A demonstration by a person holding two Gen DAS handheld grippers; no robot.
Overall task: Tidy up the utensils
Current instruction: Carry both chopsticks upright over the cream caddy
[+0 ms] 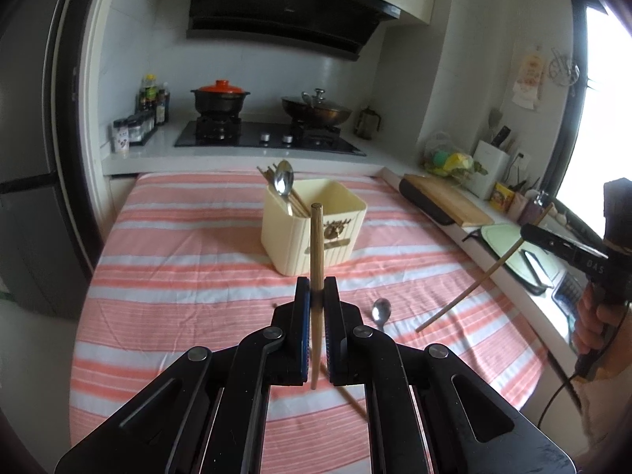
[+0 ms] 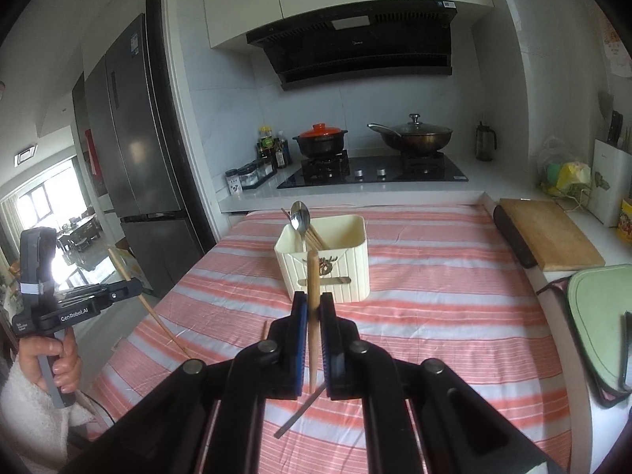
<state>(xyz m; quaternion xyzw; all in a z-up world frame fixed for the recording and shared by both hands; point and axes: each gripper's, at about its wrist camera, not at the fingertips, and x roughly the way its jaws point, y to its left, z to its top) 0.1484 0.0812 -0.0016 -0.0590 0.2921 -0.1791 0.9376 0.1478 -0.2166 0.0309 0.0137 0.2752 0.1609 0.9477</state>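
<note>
A cream utensil holder [image 1: 312, 225] [image 2: 328, 256] stands mid-table on the pink striped cloth [image 1: 177, 276] with a spoon [image 1: 283, 179] [image 2: 299, 215] and chopsticks in it. My left gripper [image 1: 316, 288] is shut on a wooden chopstick [image 1: 316, 260], held upright above the cloth, short of the holder. My right gripper [image 2: 314, 304] is shut on another wooden chopstick [image 2: 313, 308], also upright. Each gripper shows in the other's view, the right one [image 1: 529, 233] and the left one [image 2: 132, 286]. A loose spoon [image 1: 381, 312] lies on the cloth; its handle [image 2: 300, 414] shows below my right gripper.
A stove [image 1: 268, 134] with a red-lidded pot [image 1: 219, 96] and a wok [image 1: 316, 110] stands behind the table. A wooden cutting board [image 2: 549, 233], a green board [image 2: 600, 320] and a knife block [image 1: 489, 166] line the right counter. A fridge [image 2: 134, 158] stands left.
</note>
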